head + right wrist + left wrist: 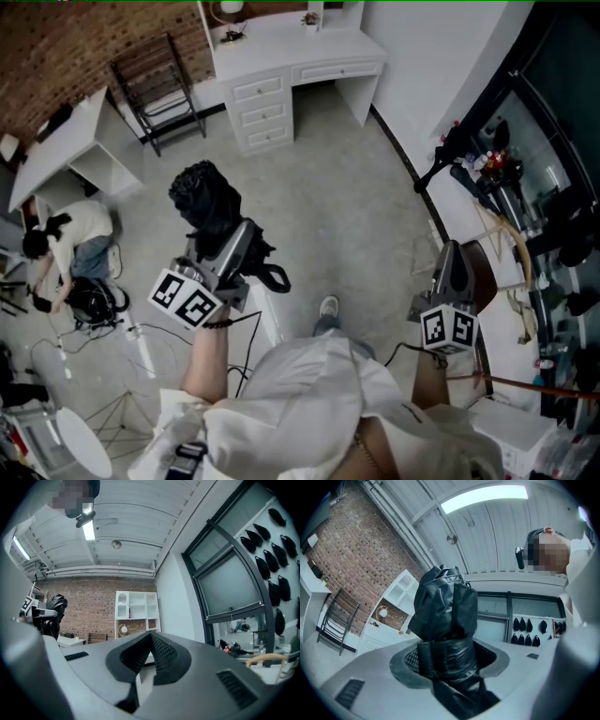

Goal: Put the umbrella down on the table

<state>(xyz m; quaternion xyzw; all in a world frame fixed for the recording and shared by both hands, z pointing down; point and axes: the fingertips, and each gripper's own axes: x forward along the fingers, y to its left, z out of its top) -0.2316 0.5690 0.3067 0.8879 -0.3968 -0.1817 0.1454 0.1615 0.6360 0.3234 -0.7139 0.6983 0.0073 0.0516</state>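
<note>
A folded black umbrella (pixel 204 195) sticks up out of my left gripper (pixel 222 246), which is shut on its lower part. In the left gripper view the umbrella (pixel 445 606) fills the gap between the jaws of the left gripper (pixel 447 656), and its strap hangs down toward the camera. My right gripper (pixel 452 251) is held out to the right, beside the white table (pixel 461 220). In its own view the right gripper (pixel 151 637) has its pads meeting, with nothing between them. The umbrella (pixel 56 607) also shows far left in that view.
The table at the right carries a black stand (pixel 448 155) and small items (pixel 495 161). A white desk with drawers (pixel 281 56) and a folding chair (pixel 159 89) stand at the back. A person (pixel 75 246) crouches on the floor at left, among cables.
</note>
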